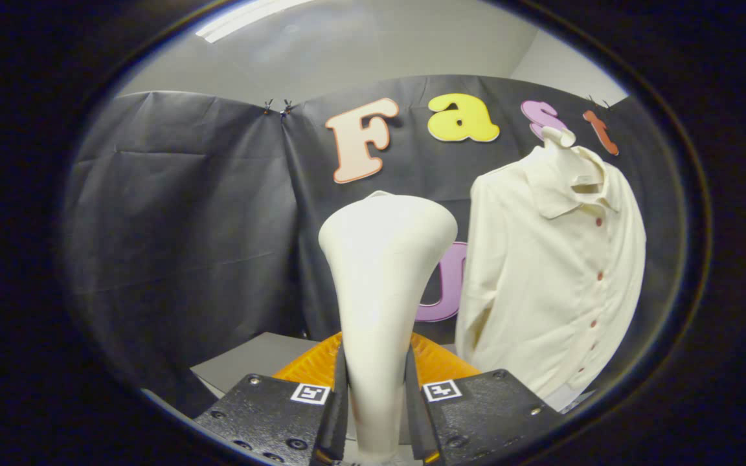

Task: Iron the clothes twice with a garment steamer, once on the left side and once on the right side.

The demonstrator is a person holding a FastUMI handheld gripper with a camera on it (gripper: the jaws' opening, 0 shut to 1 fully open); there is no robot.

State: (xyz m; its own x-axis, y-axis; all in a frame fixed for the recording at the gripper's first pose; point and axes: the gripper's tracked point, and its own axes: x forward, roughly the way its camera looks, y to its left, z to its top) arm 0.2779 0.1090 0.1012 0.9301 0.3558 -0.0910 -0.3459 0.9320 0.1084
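Observation:
A cream garment steamer [381, 291] stands upright between my fingers, its narrow handle low and its wide head flaring upward. My gripper [376, 404] is shut on the steamer's handle, both black fingers pressing its sides. To the right and beyond the steamer hangs a cream long-sleeved shirt [551, 272] with small red buttons down its front, on a pale hanger [559, 137] against the black cloth wall. The steamer's head is to the left of the shirt's sleeve and apart from it.
An orange ridged piece [434, 362] lies just behind the fingers under the steamer. A grey tabletop [250, 359] runs to the left below the black cloth wall [185, 213]. The wall's corner fold stands behind the steamer.

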